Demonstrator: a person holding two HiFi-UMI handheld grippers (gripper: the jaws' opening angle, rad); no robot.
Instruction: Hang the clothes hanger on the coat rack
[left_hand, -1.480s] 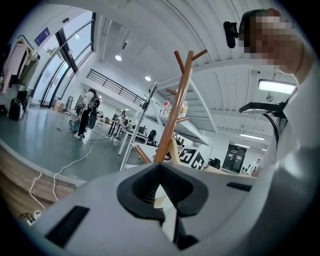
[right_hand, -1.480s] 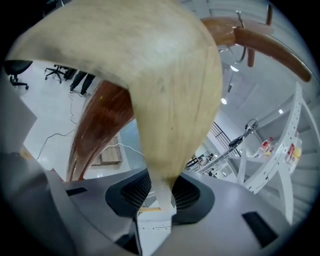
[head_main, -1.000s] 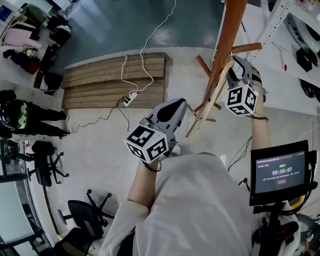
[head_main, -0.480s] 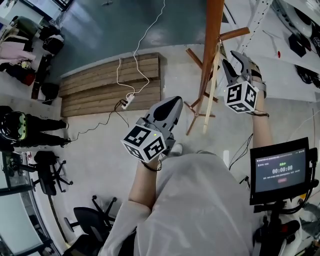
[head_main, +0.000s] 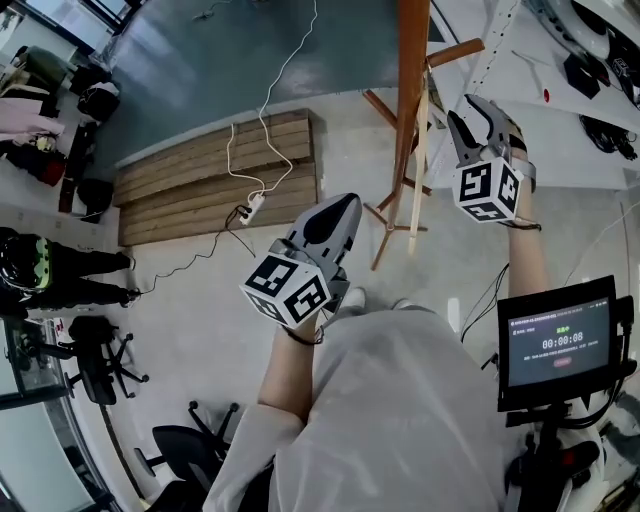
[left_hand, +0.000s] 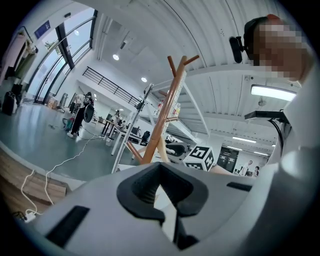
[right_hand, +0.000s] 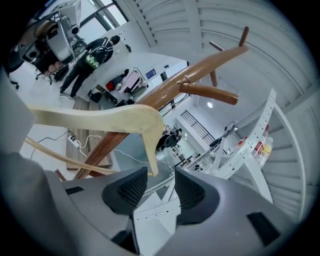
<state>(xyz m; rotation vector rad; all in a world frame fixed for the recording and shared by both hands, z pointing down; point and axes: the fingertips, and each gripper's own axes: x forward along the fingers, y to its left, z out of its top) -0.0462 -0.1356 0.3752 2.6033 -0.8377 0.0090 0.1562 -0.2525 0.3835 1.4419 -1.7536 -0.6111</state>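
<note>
My right gripper (right_hand: 160, 187) is released: its two dark ribbed pads (right_hand: 127, 192) stand apart with nothing clamped between them. The pale wooden clothes hanger (right_hand: 100, 117) is just beyond the tips. One arm of it sweeps across from my left and bends down to end right above the left pad, so close that I cannot tell whether wood and pad touch. Behind it slants the brown pole of the coat rack (right_hand: 200, 67), with pegs branching off near its top.

From the head view, the right gripper (head_main: 472, 120) is raised just to the right of the hanger (head_main: 421, 150). The hanger hangs down close along the right side of the rack's pole (head_main: 410, 100), with its upper end up by a peg. I cannot make out its hook there.

My left gripper (left_hand: 162, 187) is clenched on nothing, its pads drawn together. It points toward the rack (left_hand: 160, 125) from well apart. In the head view, it sits lower and nearer my chest (head_main: 340, 210), away from the hanger.

Past the rack's feet, a stack of wooden boards (head_main: 220, 175) lies on the floor with a white cable (head_main: 265, 120) trailing over it. A screen (head_main: 560, 340) stands at my right
</note>
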